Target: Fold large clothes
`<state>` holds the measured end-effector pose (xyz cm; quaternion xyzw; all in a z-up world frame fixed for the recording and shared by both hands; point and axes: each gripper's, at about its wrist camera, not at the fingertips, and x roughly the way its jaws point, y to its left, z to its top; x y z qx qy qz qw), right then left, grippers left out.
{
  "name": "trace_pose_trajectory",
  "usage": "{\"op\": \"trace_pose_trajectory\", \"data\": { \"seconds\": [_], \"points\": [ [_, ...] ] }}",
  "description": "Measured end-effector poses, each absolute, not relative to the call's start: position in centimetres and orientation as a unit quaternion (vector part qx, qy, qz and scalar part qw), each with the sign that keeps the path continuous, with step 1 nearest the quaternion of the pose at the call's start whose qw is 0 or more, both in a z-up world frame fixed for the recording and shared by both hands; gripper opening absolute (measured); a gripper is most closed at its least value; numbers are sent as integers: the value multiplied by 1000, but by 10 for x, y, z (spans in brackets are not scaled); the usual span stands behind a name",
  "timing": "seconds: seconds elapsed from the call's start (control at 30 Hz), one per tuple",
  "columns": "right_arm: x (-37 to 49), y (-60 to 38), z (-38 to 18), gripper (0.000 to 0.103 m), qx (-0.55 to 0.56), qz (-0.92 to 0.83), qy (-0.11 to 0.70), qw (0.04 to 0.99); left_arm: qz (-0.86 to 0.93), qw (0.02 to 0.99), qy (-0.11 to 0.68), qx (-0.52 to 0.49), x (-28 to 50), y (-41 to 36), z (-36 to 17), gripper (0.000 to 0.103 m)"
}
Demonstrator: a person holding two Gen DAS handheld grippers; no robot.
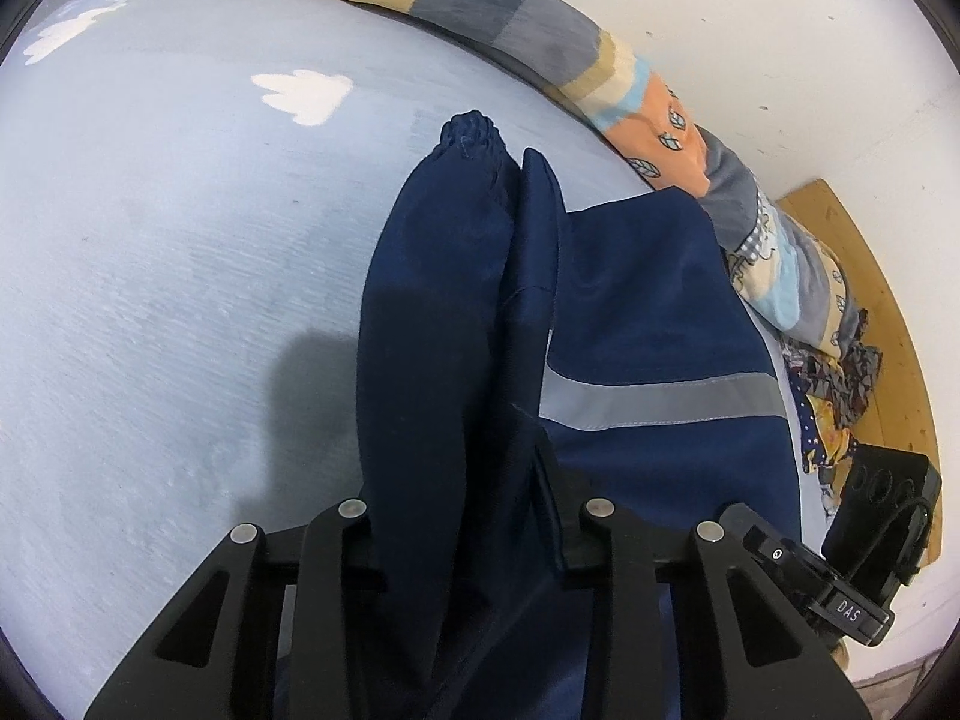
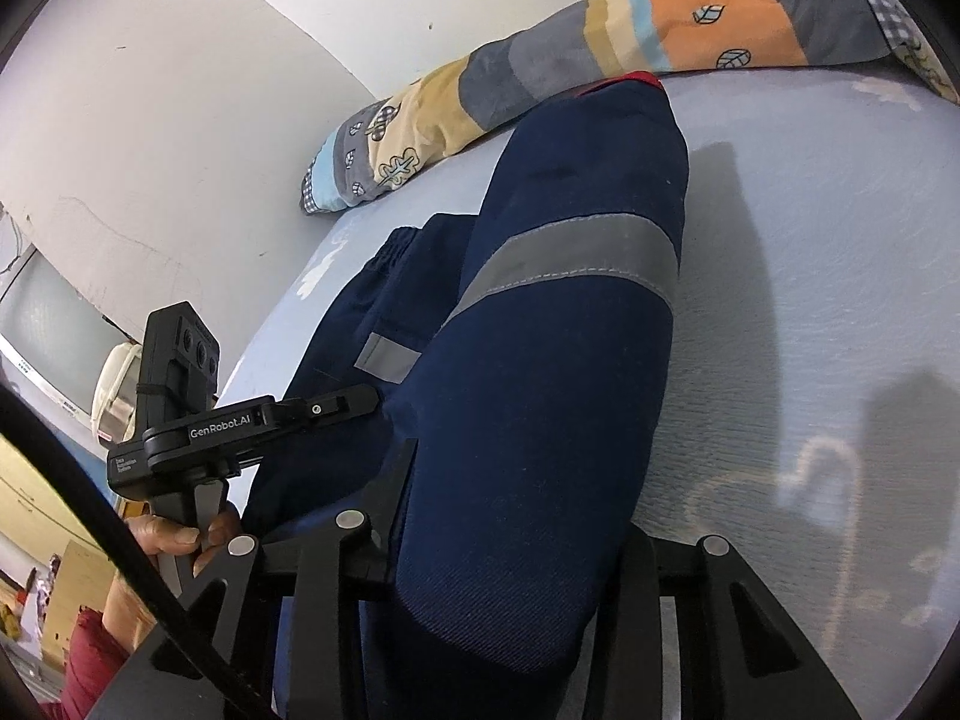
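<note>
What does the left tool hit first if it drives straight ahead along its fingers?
The navy work jacket itself: the left tool is already shut on its fabric, and the sleeve lies directly ahead. Past the cuff comes the pale blue bedsheet; depth there is unclear.

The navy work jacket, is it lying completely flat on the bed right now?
No, the navy work jacket is bunched and lifted off the bed.

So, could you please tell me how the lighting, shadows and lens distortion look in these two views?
Left wrist view: strong fisheye bending of the bed sheet, a soft shadow left of the navy jacket, and a dark vignette at the corners. Right wrist view: sharper gripper-shaped shadows on the sheet at the right, with the wall curved but evenly lit.
</note>
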<state>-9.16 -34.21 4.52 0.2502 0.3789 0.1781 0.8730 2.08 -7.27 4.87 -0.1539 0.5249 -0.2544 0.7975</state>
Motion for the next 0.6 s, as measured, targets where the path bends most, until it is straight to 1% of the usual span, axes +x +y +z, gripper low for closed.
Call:
{"op": "trace_pose_trajectory", "data": {
  "seconds": [0.23, 0.6],
  "points": [
    [-106, -351, 55, 39, 243, 165, 375, 879, -269, 796, 523, -143, 5, -99, 57, 32],
    [-149, -390, 71, 39, 232, 130, 370, 890, -309, 782, 528, -119, -38, -162, 63, 32]
  ]
}}
